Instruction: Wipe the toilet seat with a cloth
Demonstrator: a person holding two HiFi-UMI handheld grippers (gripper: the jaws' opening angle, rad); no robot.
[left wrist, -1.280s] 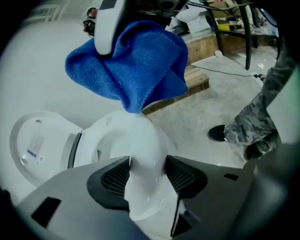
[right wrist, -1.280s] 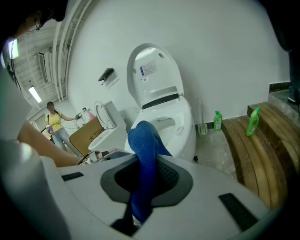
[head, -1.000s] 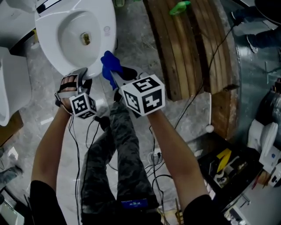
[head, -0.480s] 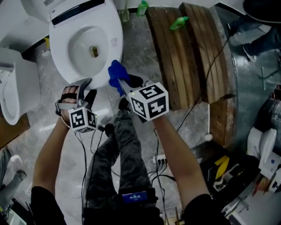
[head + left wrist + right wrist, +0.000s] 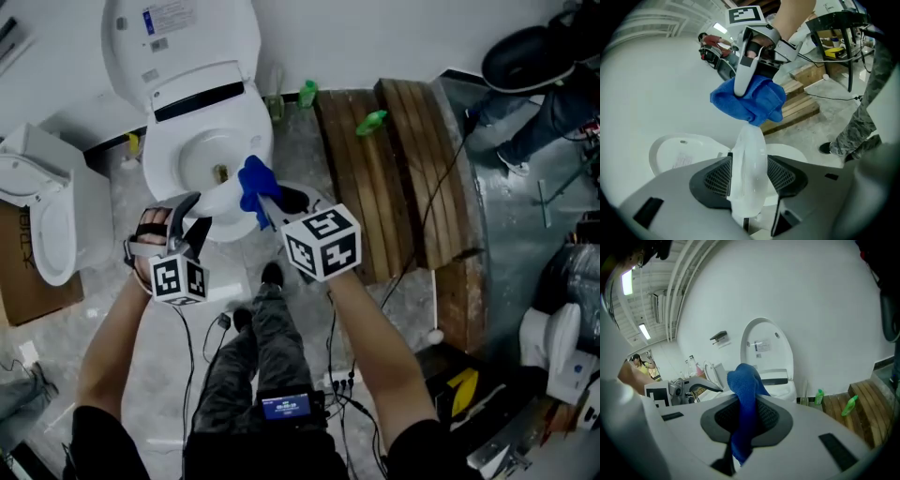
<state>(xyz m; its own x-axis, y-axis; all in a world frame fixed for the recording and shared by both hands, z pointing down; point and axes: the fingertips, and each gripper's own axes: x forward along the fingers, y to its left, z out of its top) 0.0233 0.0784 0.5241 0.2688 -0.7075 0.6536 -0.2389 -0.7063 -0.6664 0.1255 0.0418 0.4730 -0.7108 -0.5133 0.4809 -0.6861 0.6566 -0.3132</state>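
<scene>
Left gripper (image 5: 191, 212) clamps the near rim of the seat (image 5: 256, 141), while right gripper (image 5: 263, 198) grasps the cloth (image 5: 251, 178) just right of it.

The left hand-held gripper (image 5: 749, 177) clamps the white toilet seat (image 5: 750, 143) edge. Just beyond it, the right hand-held gripper (image 5: 744, 85) grips a blue cloth (image 5: 757, 104).

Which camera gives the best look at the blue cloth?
The left gripper view: the whole blue cloth shows, bunched in the right gripper. The right gripper view shows only a strip of it between the jaws. The head view shows it small, by the toilet seat.
</scene>
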